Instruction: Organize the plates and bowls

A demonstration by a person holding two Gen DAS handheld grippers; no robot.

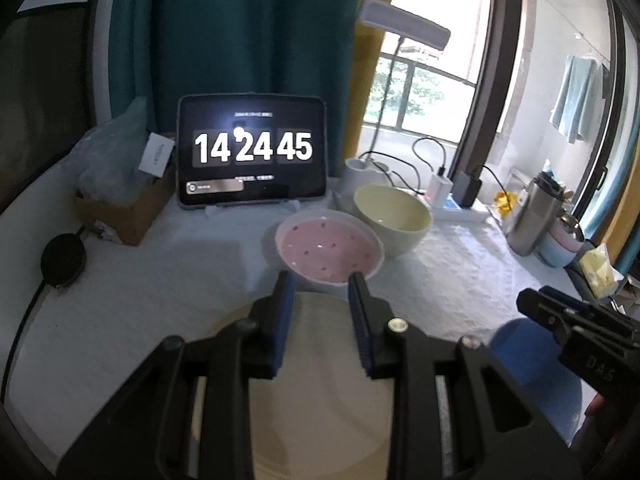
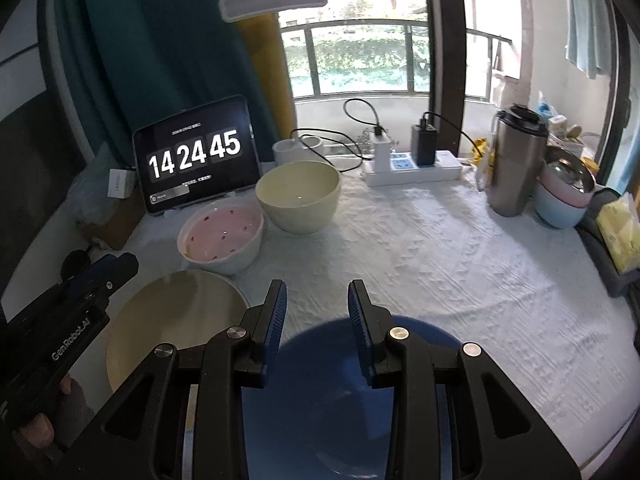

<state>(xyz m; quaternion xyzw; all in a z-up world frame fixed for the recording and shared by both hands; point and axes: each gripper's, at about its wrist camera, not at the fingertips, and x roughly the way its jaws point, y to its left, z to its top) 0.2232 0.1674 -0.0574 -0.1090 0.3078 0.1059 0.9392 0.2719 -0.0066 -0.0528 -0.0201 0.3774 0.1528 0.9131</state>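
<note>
My left gripper [image 1: 320, 280] hovers over a cream plate [image 1: 320, 344] on the white tablecloth, fingers apart with nothing between the pads. Just beyond its tips sits a pink spotted bowl [image 1: 328, 250], and behind that a pale yellow bowl [image 1: 394, 216]. My right gripper [image 2: 318, 284] hangs over a blue plate [image 2: 316, 400], also open and holding nothing. In the right wrist view the cream plate [image 2: 172, 320] lies to the left of the blue one, with the left gripper [image 2: 120, 264] above its left edge. The pink bowl [image 2: 222, 236] and yellow bowl [image 2: 298, 196] stand further back.
A tablet [image 1: 252, 152] showing a clock stands at the back beside a cardboard box [image 1: 120, 212]. A desk lamp [image 2: 272, 0], power strip [image 2: 416, 168], steel flask [image 2: 516, 160] and stacked blue and pink bowls [image 2: 560, 204] line the back and right. White cloth [image 2: 440, 260] lies right of the bowls.
</note>
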